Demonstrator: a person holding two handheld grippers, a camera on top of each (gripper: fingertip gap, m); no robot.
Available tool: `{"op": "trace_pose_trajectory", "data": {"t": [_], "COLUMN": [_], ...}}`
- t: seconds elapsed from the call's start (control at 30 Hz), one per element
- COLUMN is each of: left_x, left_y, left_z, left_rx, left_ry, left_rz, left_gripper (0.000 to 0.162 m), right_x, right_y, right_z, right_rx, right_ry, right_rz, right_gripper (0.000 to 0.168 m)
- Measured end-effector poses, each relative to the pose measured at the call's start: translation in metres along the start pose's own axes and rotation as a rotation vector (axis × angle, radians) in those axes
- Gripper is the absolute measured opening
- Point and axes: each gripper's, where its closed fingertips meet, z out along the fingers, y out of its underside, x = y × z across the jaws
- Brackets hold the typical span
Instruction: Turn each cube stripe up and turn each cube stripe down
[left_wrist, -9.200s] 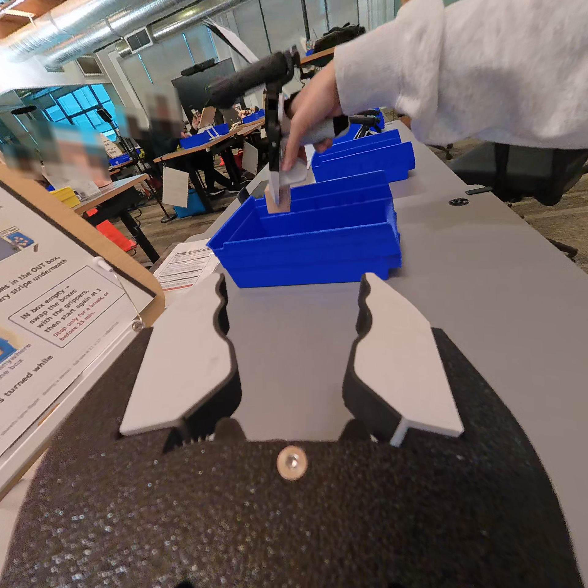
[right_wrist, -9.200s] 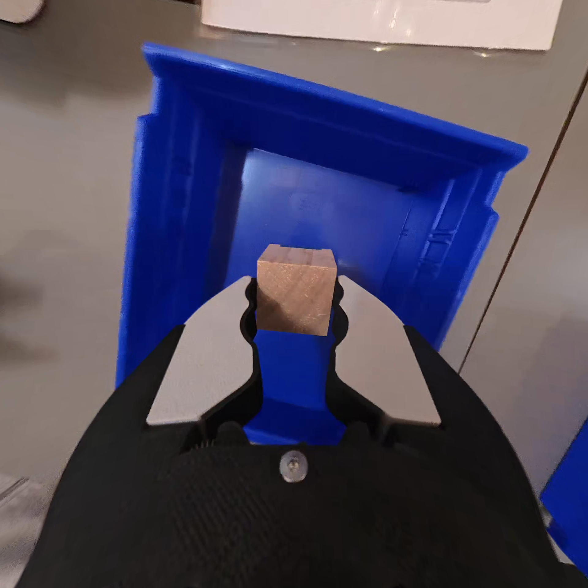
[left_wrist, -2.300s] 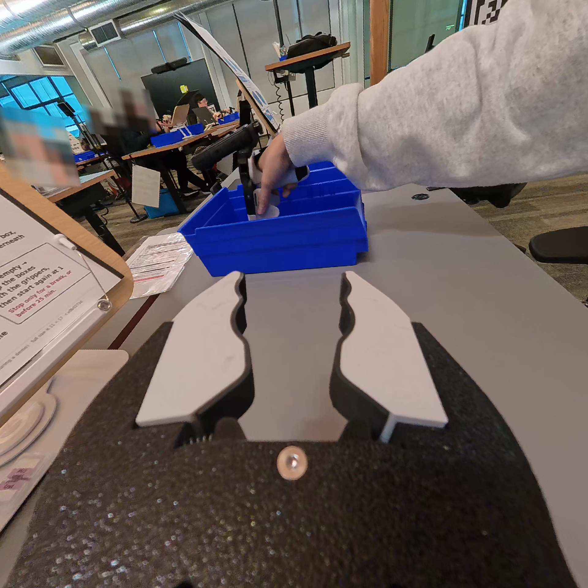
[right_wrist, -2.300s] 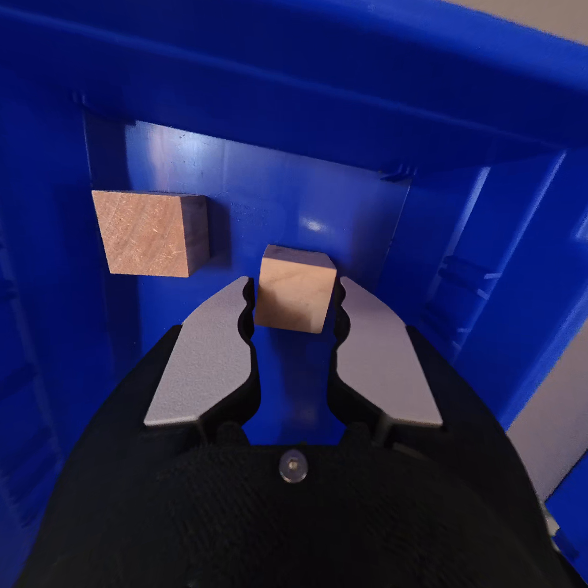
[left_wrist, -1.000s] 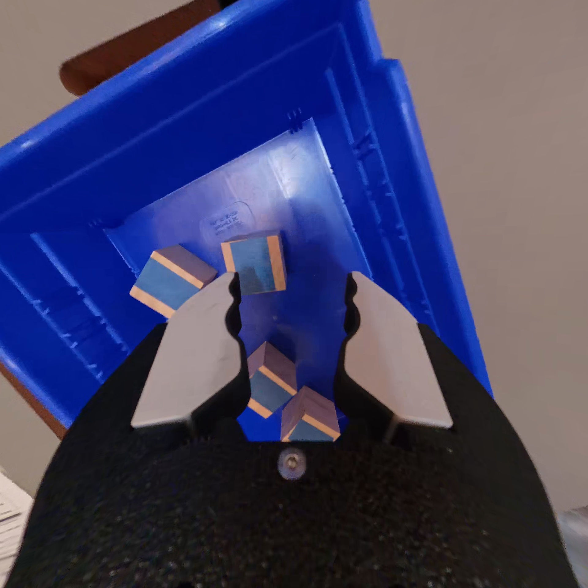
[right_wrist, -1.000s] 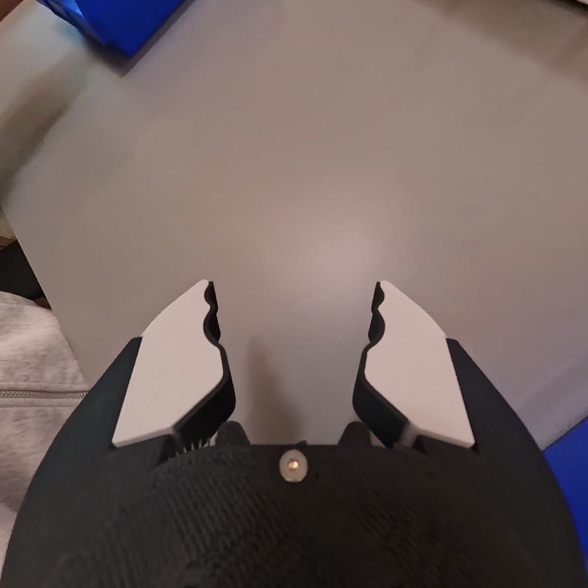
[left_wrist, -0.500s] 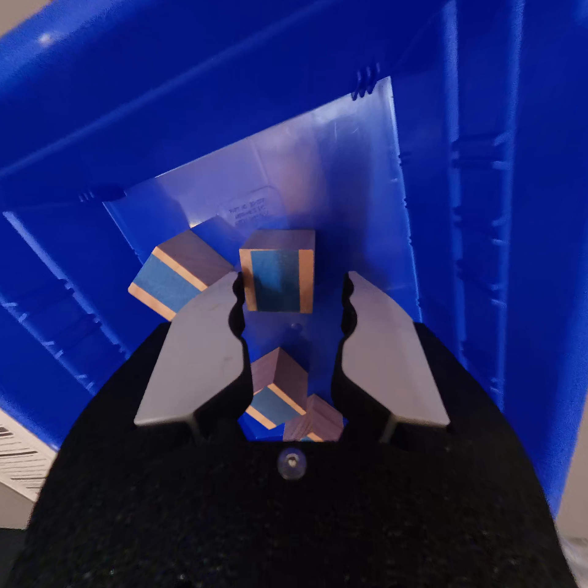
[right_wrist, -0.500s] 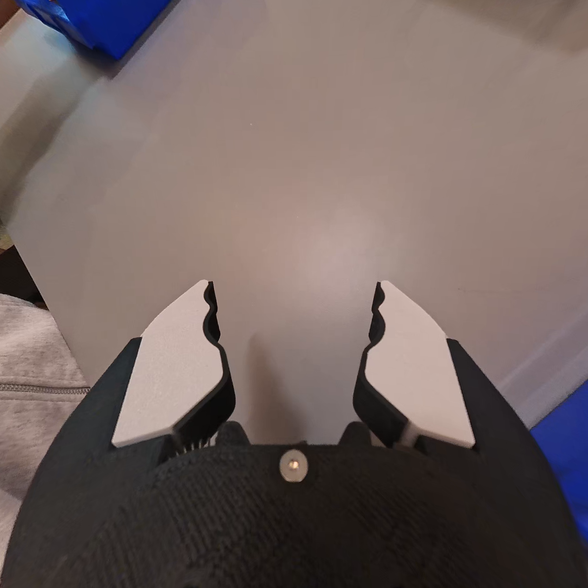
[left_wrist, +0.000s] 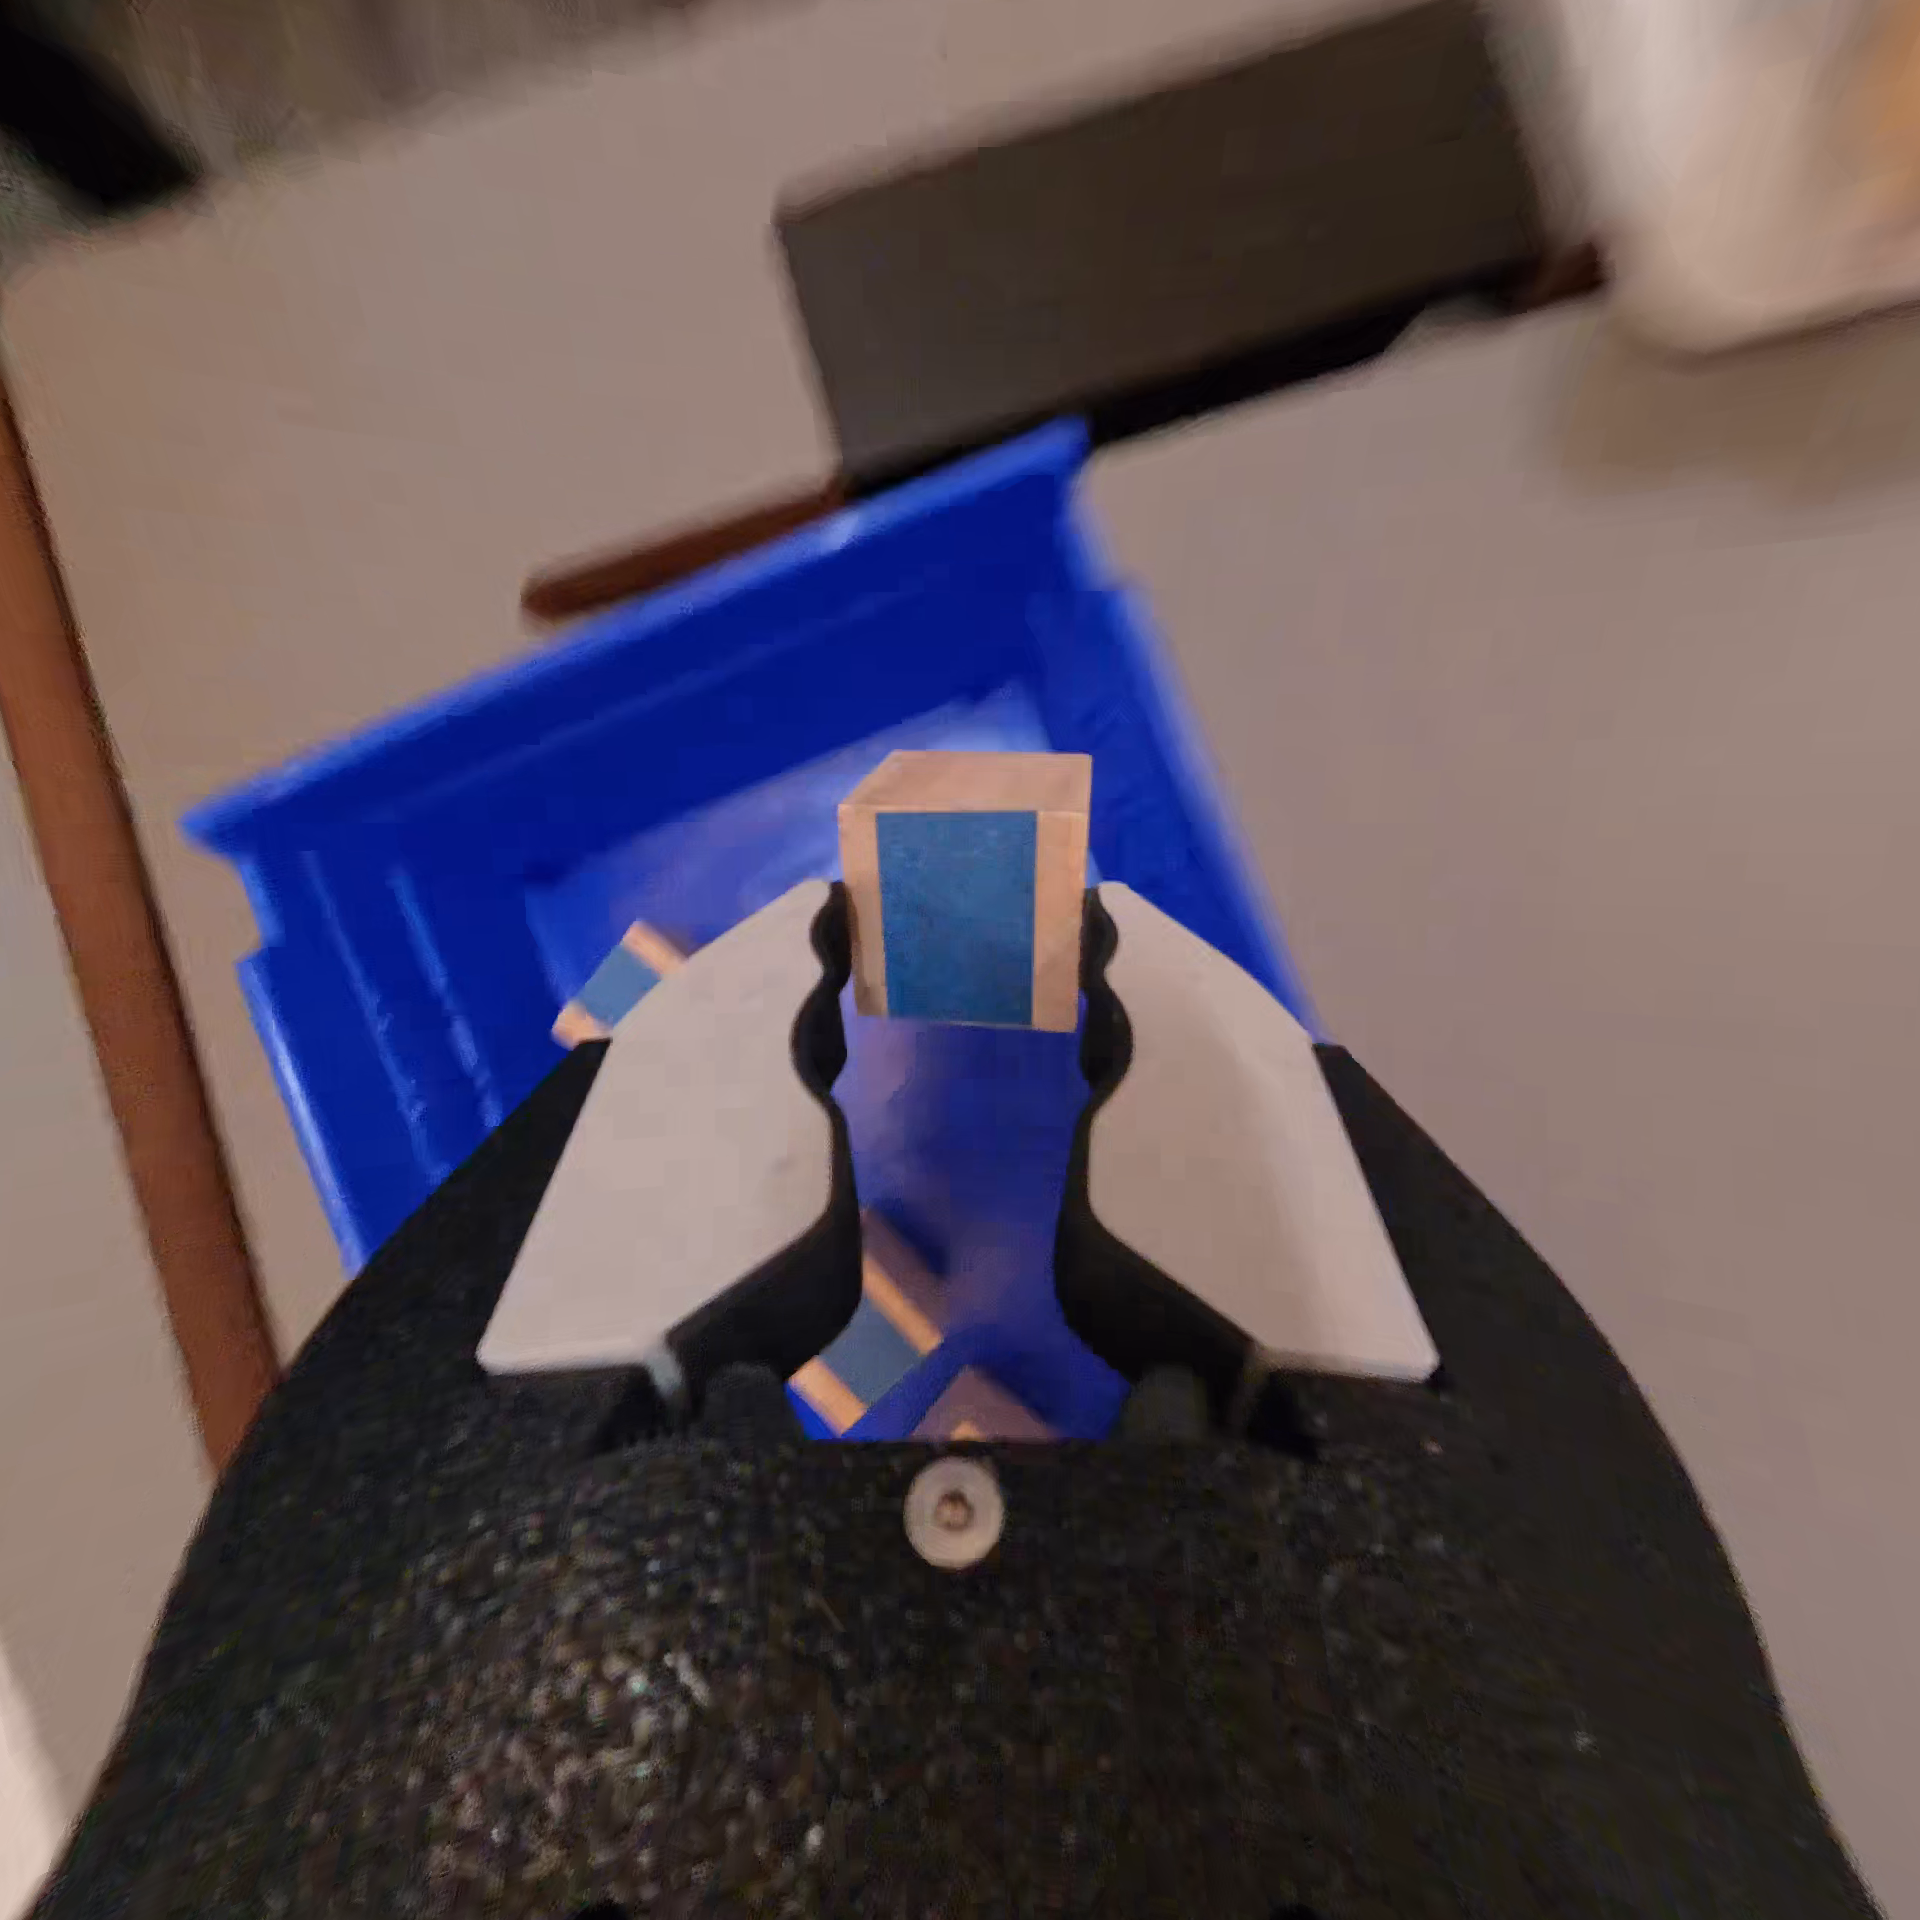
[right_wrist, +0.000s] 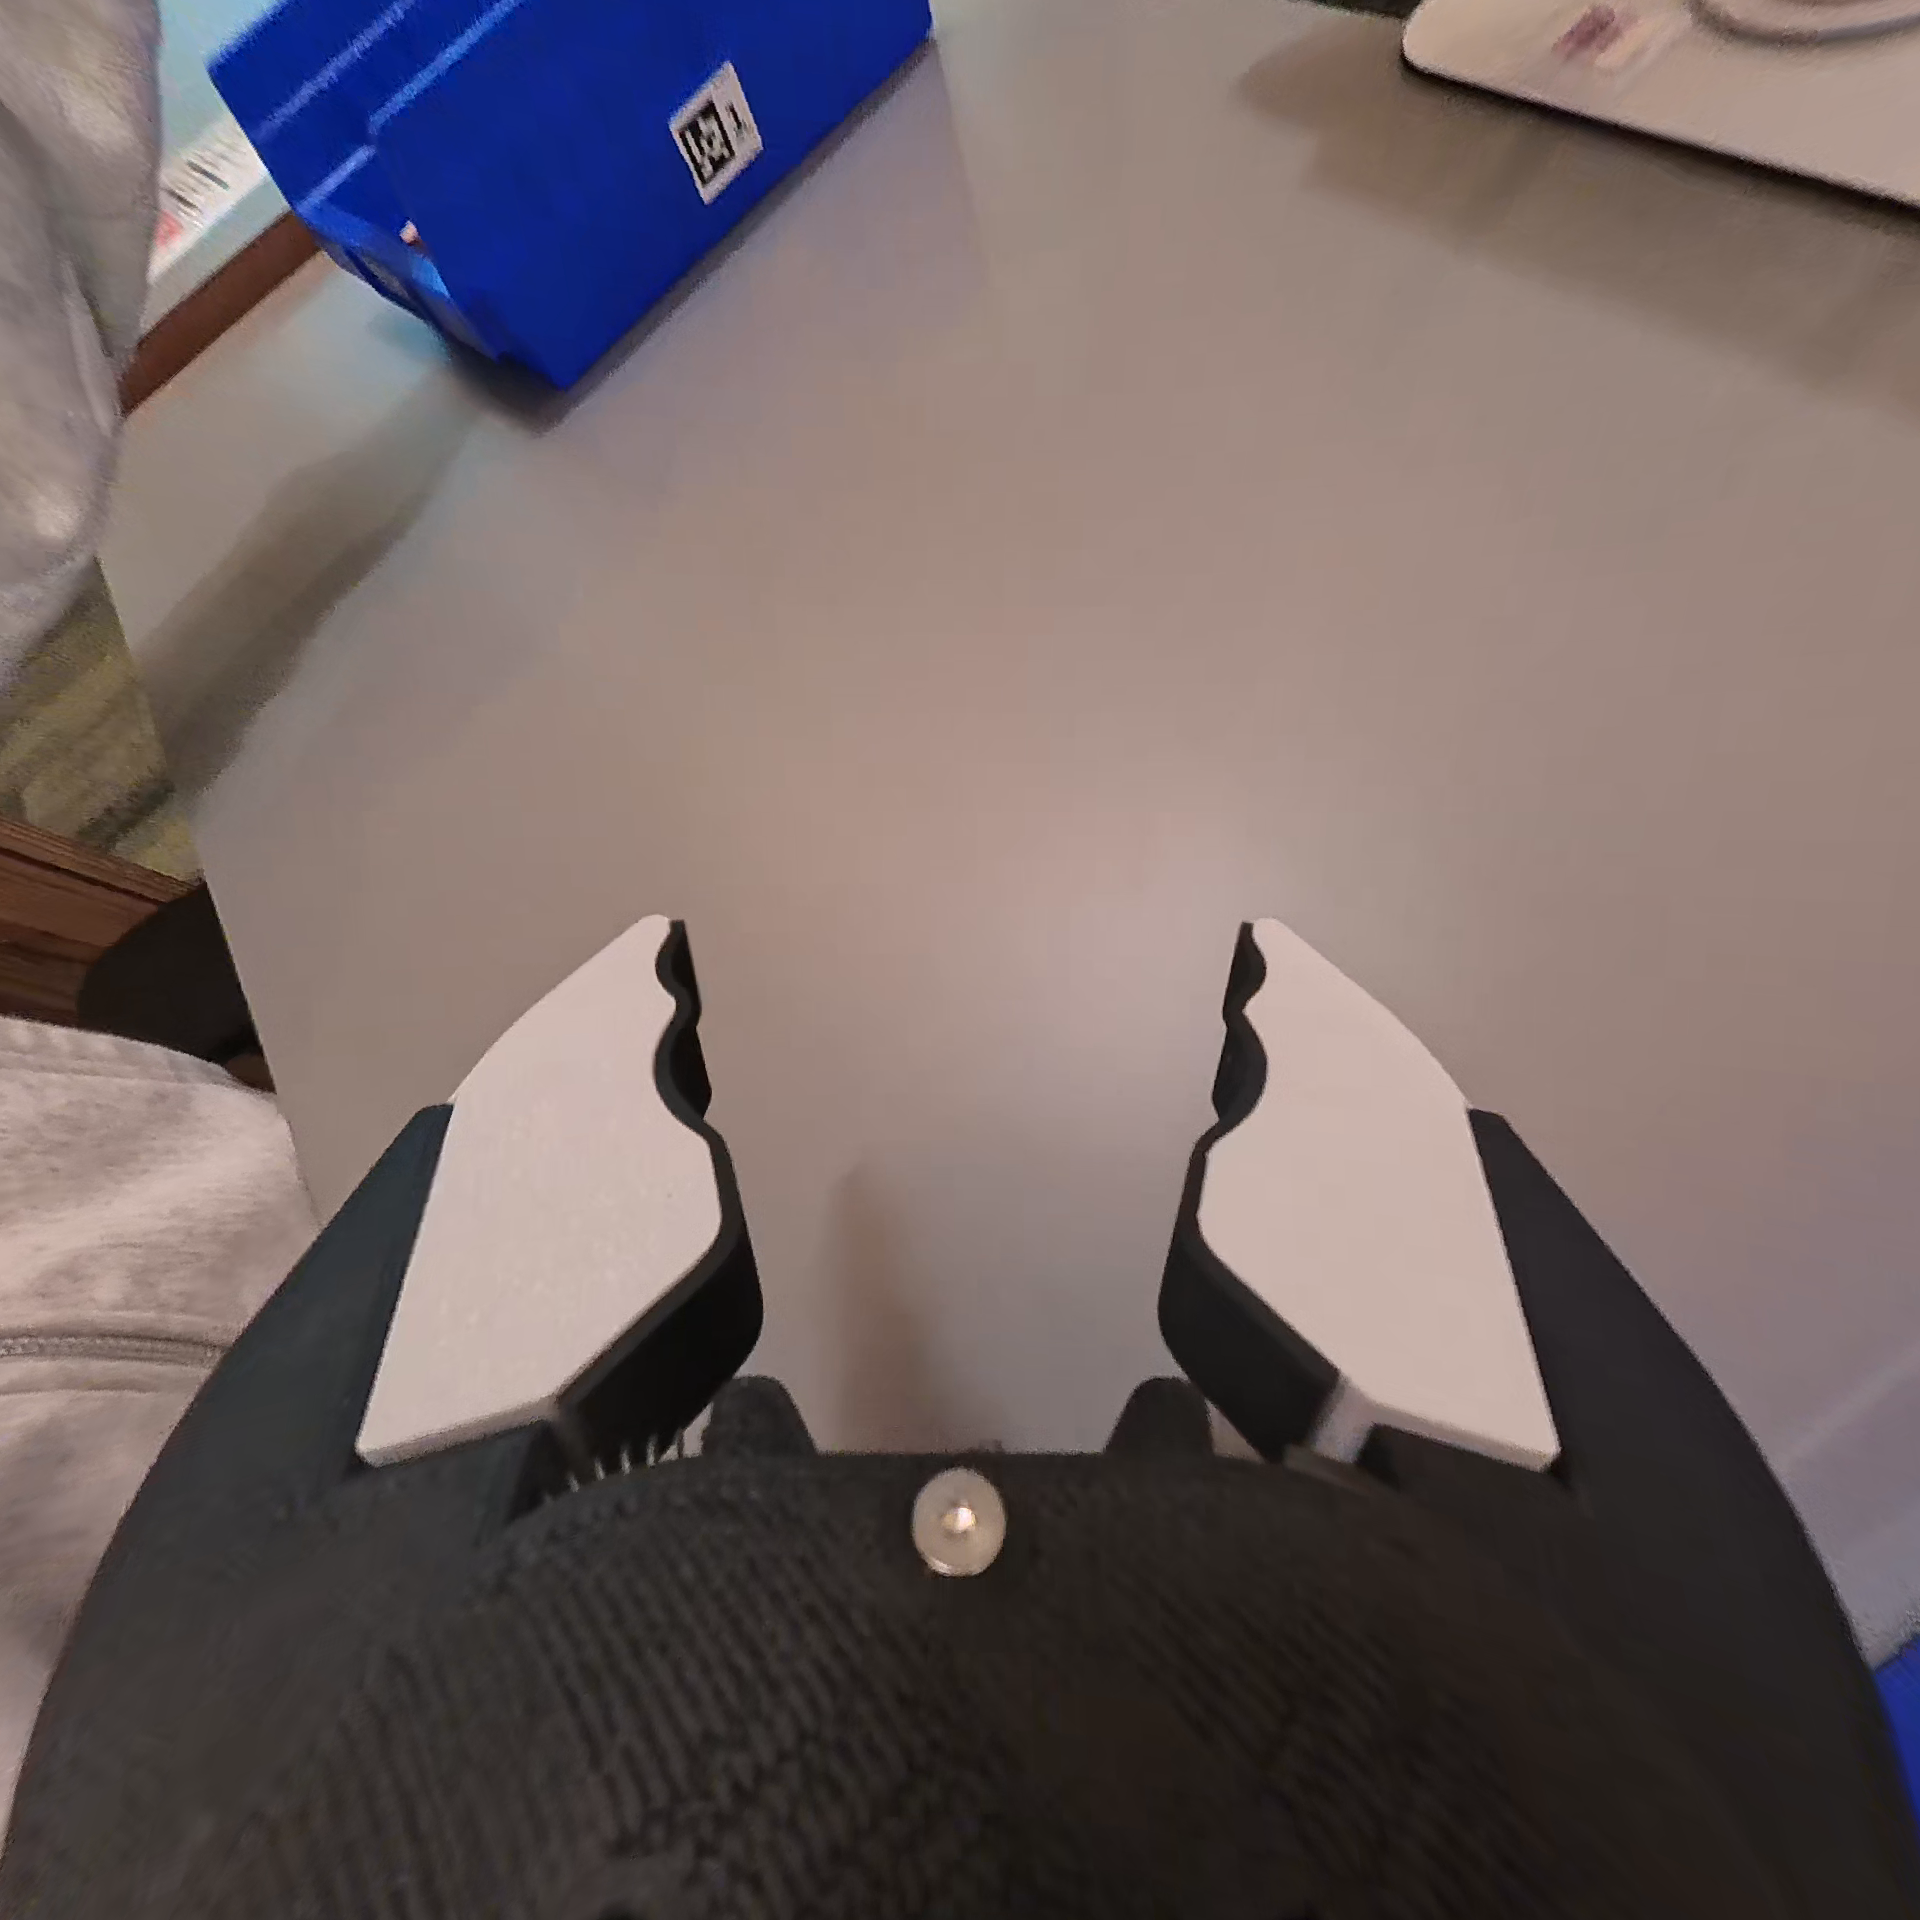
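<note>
My left gripper (left_wrist: 961, 914) is shut on a wooden cube (left_wrist: 961, 899) with a blue stripe facing the camera, held above the blue bin (left_wrist: 436, 831). More striped cubes lie in the bin: one (left_wrist: 613, 982) left of the left finger, one (left_wrist: 868, 1351) low between the fingers, and part of another (left_wrist: 977, 1403) beside it. My right gripper (right_wrist: 961, 977) is open and empty above the bare grey table (right_wrist: 1039, 571). The blue bin shows in the right wrist view (right_wrist: 582, 166) at the far left, with a square marker sticker on its side.
A dark flat box (left_wrist: 1164, 301) lies behind the bin. The table's brown wooden edge (left_wrist: 94, 935) runs along the left. A white object (right_wrist: 1683, 94) sits at the far right of the table. A grey sleeve (right_wrist: 94, 1247) is at the left.
My left gripper has closed on the cube at its fingertips and lifted it up out of the bin. My right gripper has stayed open; its view has shifted so the bin shows more.
</note>
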Motion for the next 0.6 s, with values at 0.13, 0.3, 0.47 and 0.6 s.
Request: {"op": "trace_pose_trajectory", "data": {"t": [0.13, 0.3, 0.47, 0.6], "left_x": [0.095, 0.208, 0.304, 0.359], "left_y": [-0.061, -0.066, -0.038, -0.017], "left_z": [-0.08, -0.138, -0.151, -0.13], "left_rx": [0.486, 0.831, 1.077, 1.138], "left_ry": [0.331, 0.589, 0.834, 0.968], "left_rz": [0.181, 0.454, 0.638, 0.688], "left_gripper": [0.042, 0.042, 0.042, 0.041], "right_x": [-0.001, -0.014, -0.037, -0.044], "right_y": [-0.024, -0.066, -0.108, -0.123], "right_z": [0.005, 0.008, -0.004, -0.013], "right_rx": [0.048, 0.146, 0.269, 0.3], "right_ry": [-0.032, -0.158, -0.351, -0.47], "right_rz": [0.016, 0.09, 0.195, 0.28], "right_gripper": [0.096, 0.097, 0.098, 0.098]}}
